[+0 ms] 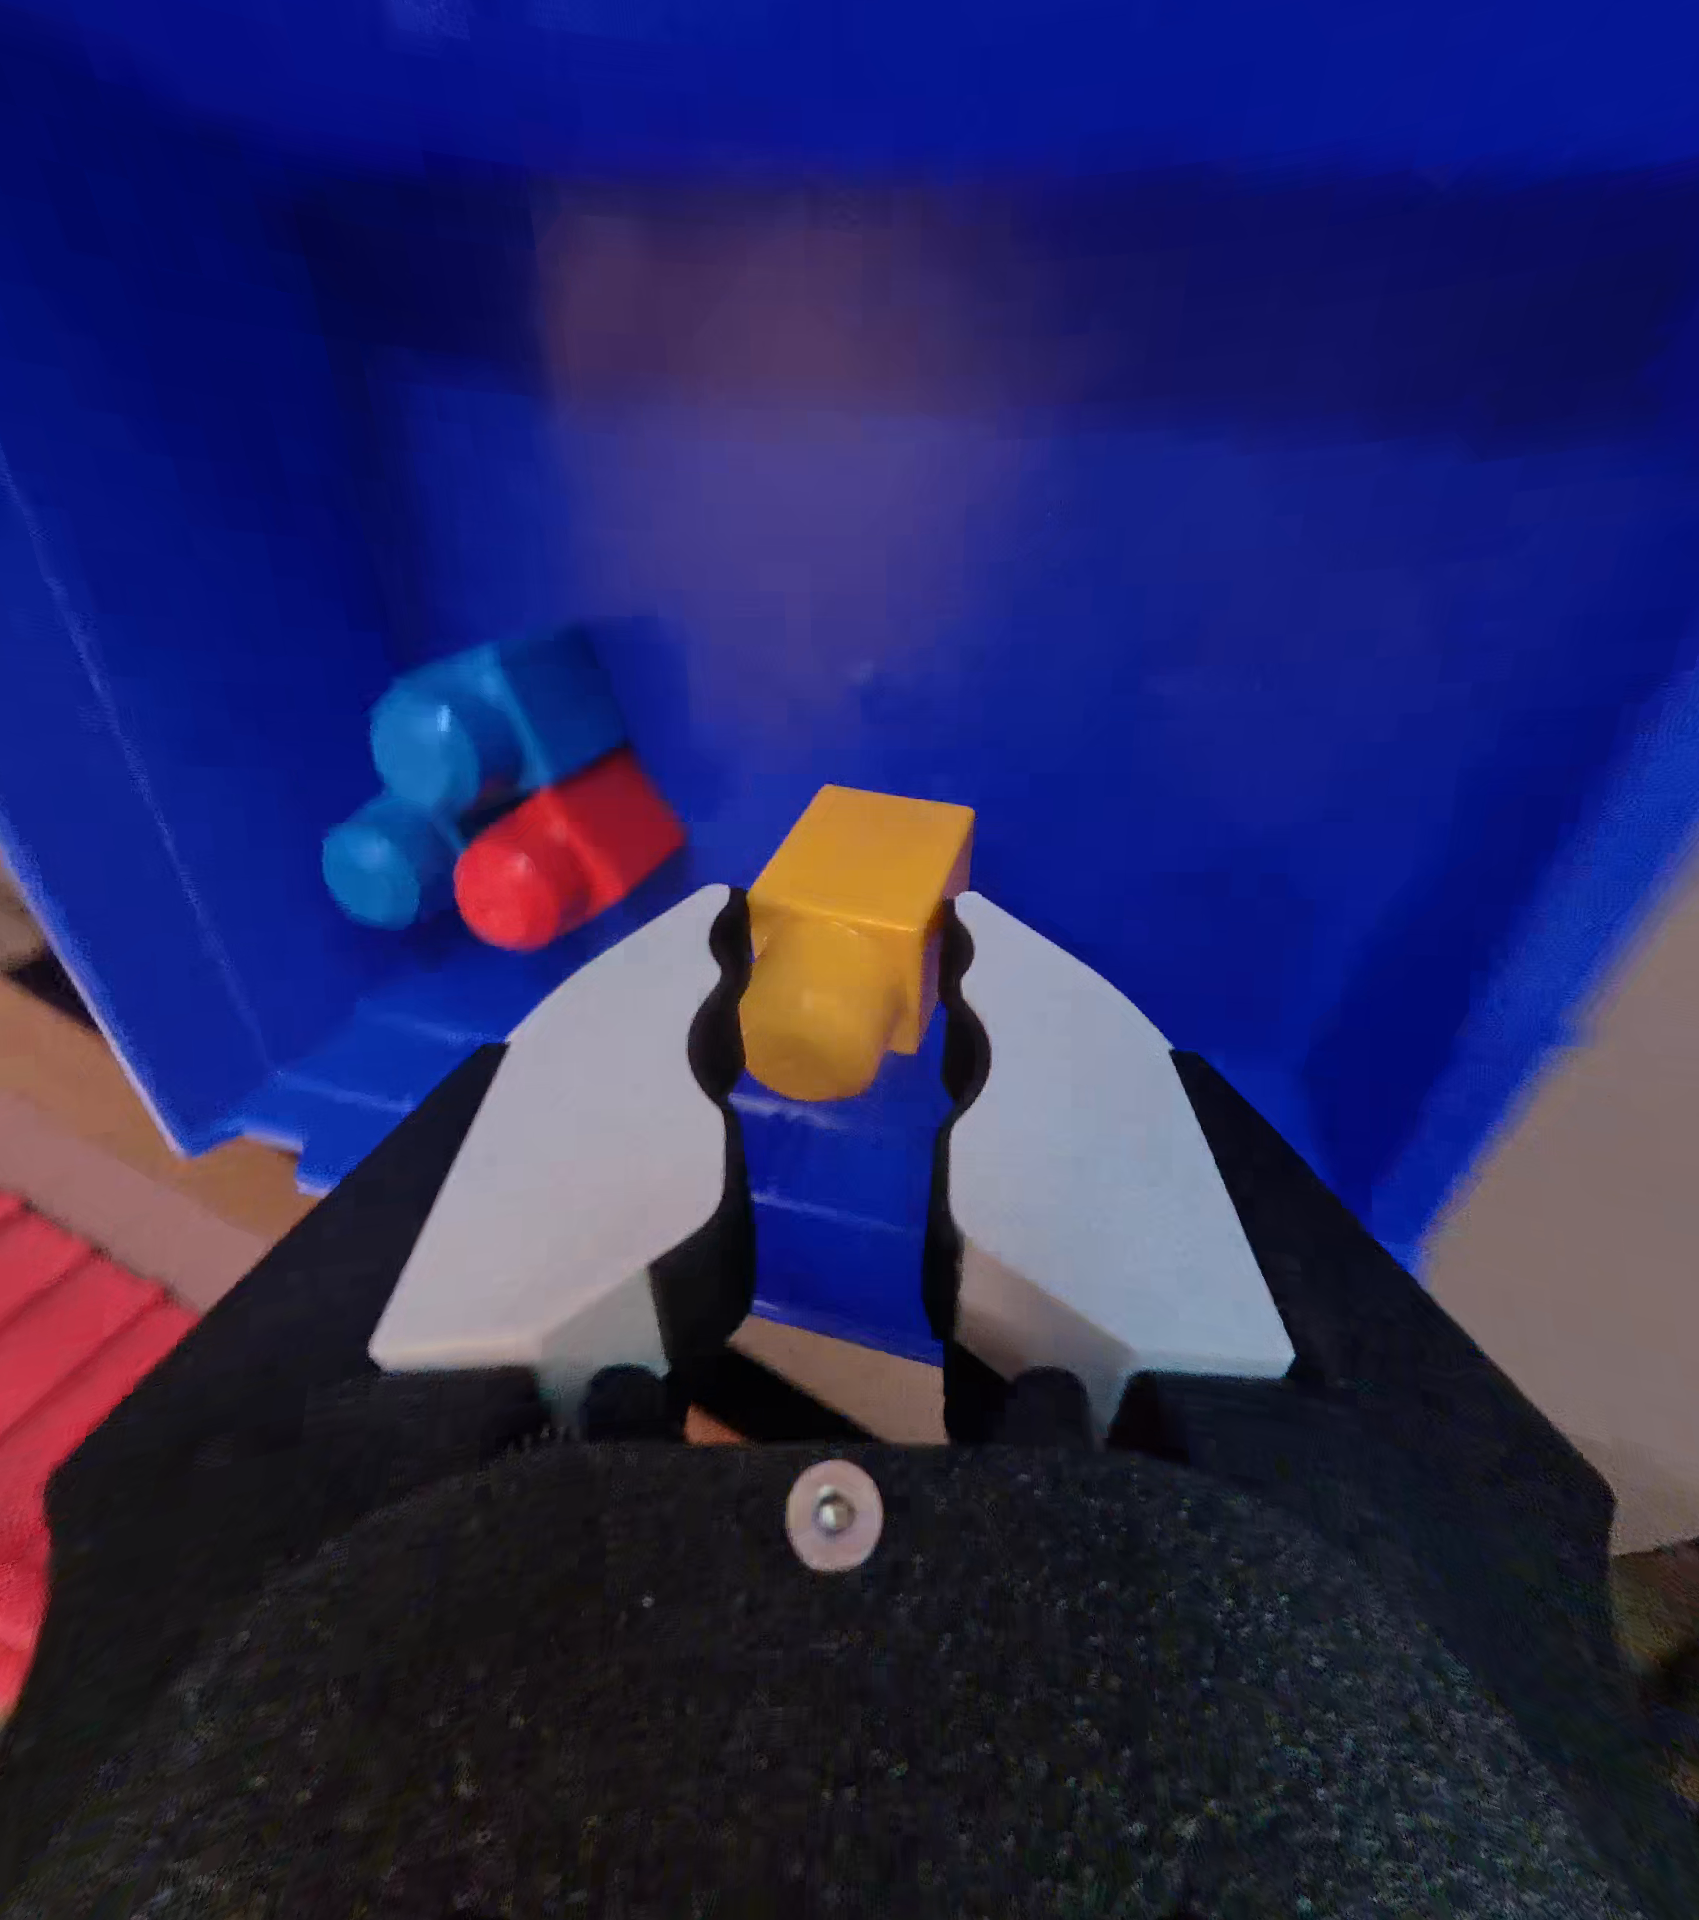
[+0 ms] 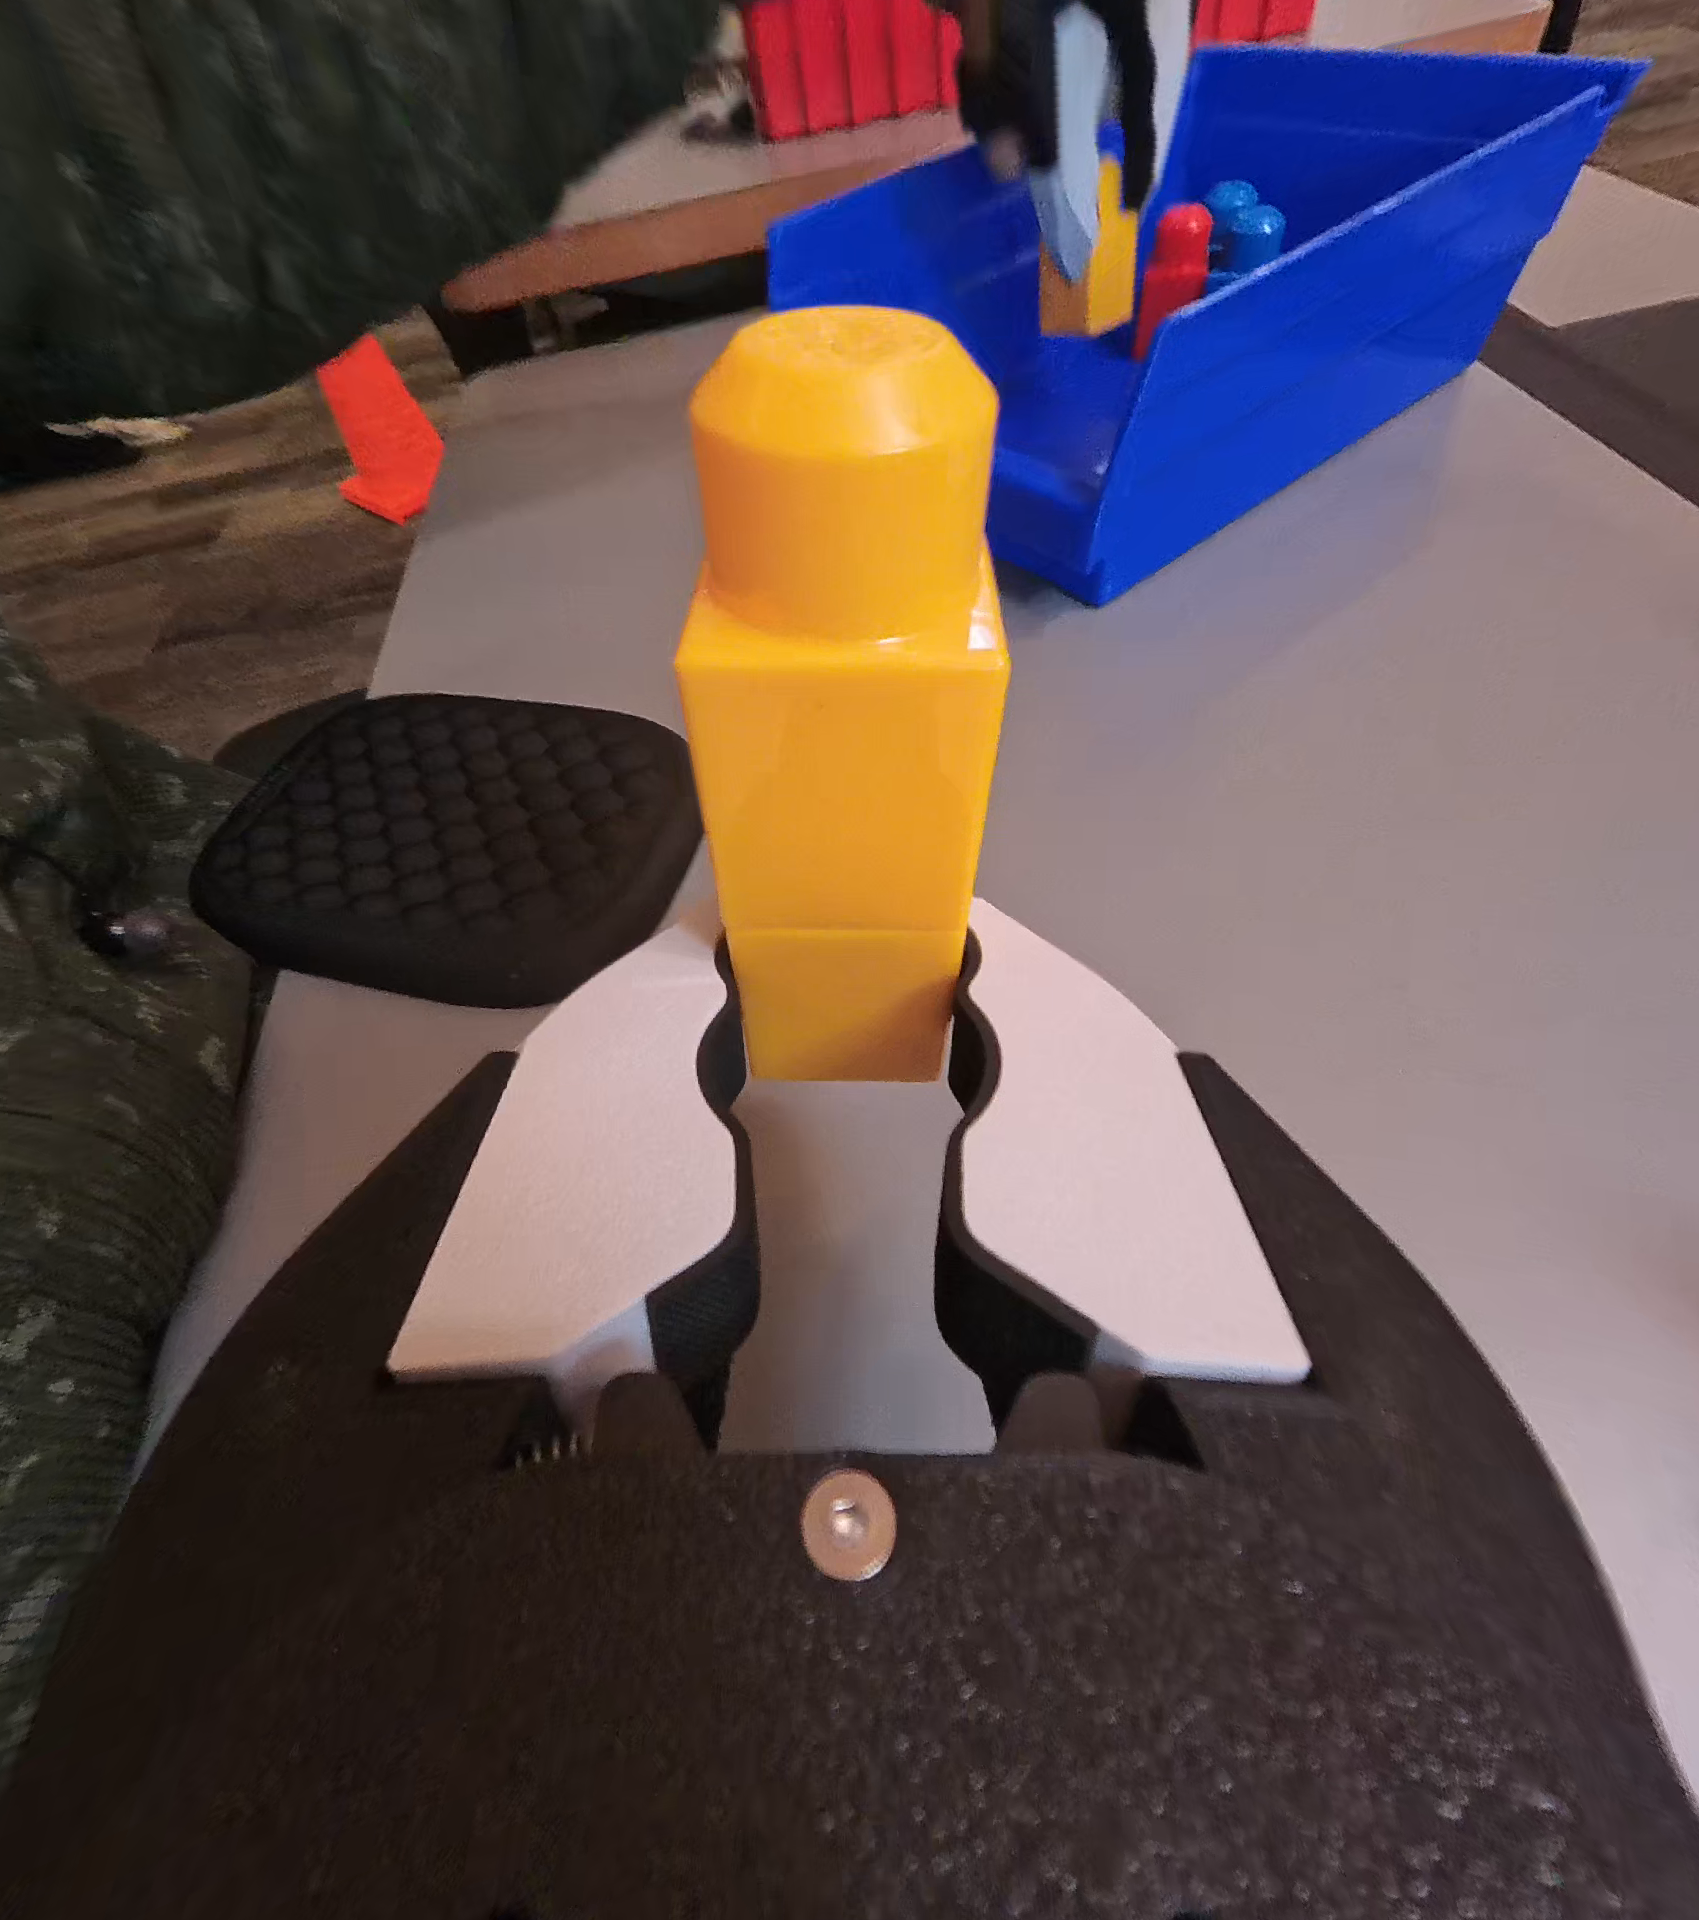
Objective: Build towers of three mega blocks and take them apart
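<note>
We hold the left gripper (image 1: 845,935) inside the deep blue plastic bin (image 1: 1240,520), its white fingers clenched on a single yellow plastic mega block (image 1: 860,914) whose round stud points back toward the camera. At ten o'clock from that block, a red single-stud block (image 1: 564,862) and two blue single-stud blocks (image 1: 471,769) lie on their sides on the bin floor, touching one another. We hold the right gripper (image 2: 845,997) over the grey table top (image 2: 1344,935), clamped on the lower block of an upright stack of two yellow blocks (image 2: 840,727), stud uppermost. The bin sits at one o'clock from this stack, well apart, with the left gripper visible in it. A black honeycomb-textured pad (image 2: 450,842) lies at nine o'clock, near the stack. We judge that the third-block step is in hand: two blocks are joined and the third is grasped. The next move calls for lifting the block clear of the bin wall, turning it stud-up, aligning its hollow base over the stack's top stud, and pressing down while the right gripper braces.
</note>
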`<state>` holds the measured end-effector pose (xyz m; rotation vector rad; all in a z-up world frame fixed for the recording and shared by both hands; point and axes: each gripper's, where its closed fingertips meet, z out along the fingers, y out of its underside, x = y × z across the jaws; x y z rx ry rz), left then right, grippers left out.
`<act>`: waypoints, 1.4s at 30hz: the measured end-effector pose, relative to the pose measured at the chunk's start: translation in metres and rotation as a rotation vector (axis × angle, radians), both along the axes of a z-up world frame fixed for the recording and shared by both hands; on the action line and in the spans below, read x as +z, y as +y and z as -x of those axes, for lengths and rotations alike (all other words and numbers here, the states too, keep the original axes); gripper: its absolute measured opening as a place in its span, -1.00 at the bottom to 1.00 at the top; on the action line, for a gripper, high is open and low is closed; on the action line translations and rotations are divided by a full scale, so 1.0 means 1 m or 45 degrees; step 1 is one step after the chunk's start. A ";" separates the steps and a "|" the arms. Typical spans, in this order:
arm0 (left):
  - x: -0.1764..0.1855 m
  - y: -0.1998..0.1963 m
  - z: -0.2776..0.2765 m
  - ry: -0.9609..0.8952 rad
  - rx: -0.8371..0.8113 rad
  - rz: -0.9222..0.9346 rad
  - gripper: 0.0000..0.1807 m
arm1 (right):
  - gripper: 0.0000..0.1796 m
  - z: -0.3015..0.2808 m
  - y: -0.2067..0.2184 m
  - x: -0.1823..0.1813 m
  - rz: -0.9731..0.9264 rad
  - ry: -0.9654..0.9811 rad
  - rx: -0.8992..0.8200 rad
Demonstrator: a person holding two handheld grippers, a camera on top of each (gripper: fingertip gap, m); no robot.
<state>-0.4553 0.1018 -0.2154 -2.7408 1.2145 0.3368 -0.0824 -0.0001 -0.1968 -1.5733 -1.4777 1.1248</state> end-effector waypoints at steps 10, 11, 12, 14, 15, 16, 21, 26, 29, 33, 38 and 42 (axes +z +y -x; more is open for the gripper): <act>0.088 -0.066 -0.251 -0.520 -0.683 -0.280 -0.62 | -0.60 0.005 0.004 -0.038 -0.197 -0.361 -0.120; 0.087 -0.072 -0.270 -0.534 -0.730 -0.281 -0.62 | -0.60 0.005 0.004 -0.042 -0.205 -0.386 -0.125; 0.084 -0.079 -0.286 -0.547 -0.776 -0.268 -0.62 | -0.60 0.005 0.004 -0.045 -0.204 -0.407 -0.131; 0.077 -0.087 -0.312 -0.558 -0.858 -0.243 -0.62 | -0.60 0.005 0.003 -0.050 -0.187 -0.432 -0.137; 0.074 -0.091 -0.323 -0.569 -0.896 -0.233 -0.62 | -0.60 0.005 0.003 -0.052 -0.176 -0.442 -0.140; 0.071 -0.094 -0.332 -0.584 -0.925 -0.217 -0.62 | -0.60 0.004 0.003 -0.054 -0.167 -0.453 -0.138; 0.061 -0.095 -0.352 -0.586 -1.000 -0.201 -0.62 | -0.60 0.002 0.002 -0.057 -0.175 -0.469 -0.121; 0.065 -0.105 -0.356 -0.616 -1.083 -0.192 -0.62 | -0.61 0.005 -0.005 -0.054 -0.188 -0.435 -0.074; 0.063 -0.110 -0.358 -0.620 -1.114 -0.195 -0.62 | -0.61 0.007 -0.010 -0.055 -0.183 -0.434 -0.051; 0.058 -0.107 -0.357 -0.601 -1.102 -0.229 -0.62 | -0.62 0.008 -0.011 -0.054 -0.137 -0.421 -0.064; 0.051 -0.110 -0.358 -0.611 -1.078 -0.233 -0.61 | -0.61 0.009 -0.013 -0.063 -0.149 -0.464 -0.055; 0.089 -0.111 -0.374 -1.013 -1.015 -0.424 -0.64 | -0.61 0.016 -0.013 -0.037 -0.130 -0.300 -0.058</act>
